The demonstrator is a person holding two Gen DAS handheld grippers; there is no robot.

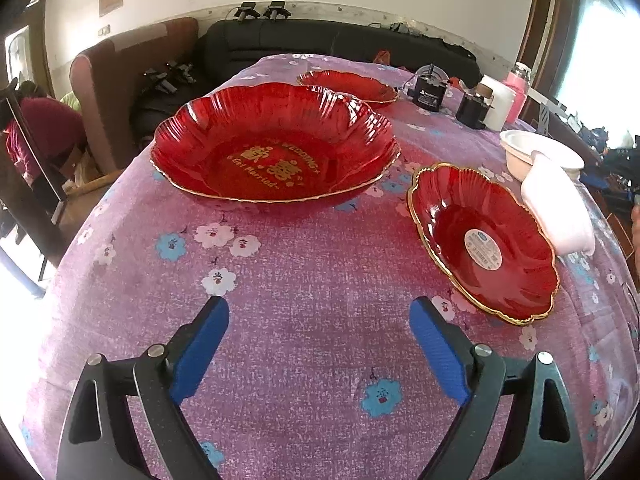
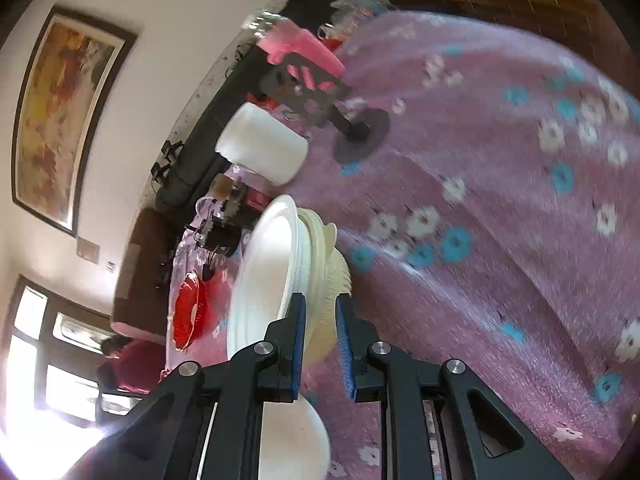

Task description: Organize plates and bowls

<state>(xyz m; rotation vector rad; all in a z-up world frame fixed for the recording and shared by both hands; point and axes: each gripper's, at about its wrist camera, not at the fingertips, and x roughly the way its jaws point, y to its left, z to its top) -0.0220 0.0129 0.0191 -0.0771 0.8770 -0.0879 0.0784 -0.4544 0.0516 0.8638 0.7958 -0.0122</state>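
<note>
A large red glass bowl (image 1: pixel 276 148) with gold lettering sits mid-table on the purple flowered cloth (image 1: pixel 312 272). A smaller red gold-rimmed plate (image 1: pixel 484 240) lies to its right, and another red plate (image 1: pixel 348 86) lies farther back. My left gripper (image 1: pixel 320 312) hovers open over bare cloth in front of the big bowl, holding nothing. My right gripper (image 2: pixel 320 304) is shut on the rim of a stack of white bowls (image 2: pixel 276 264), which stands tilted on edge in that view. In the left wrist view a tilted white bowl (image 1: pixel 556 208) hangs beside white bowls (image 1: pixel 540 152) on the table.
A white jar (image 2: pixel 260 144), a pink-lidded jar (image 2: pixel 304 52), a black stand (image 2: pixel 360 132) and small black devices (image 1: pixel 430 92) crowd the table's far right end. Another white bowl (image 2: pixel 292 440) shows under my right gripper. A person in red (image 1: pixel 44 136) sits left of the table.
</note>
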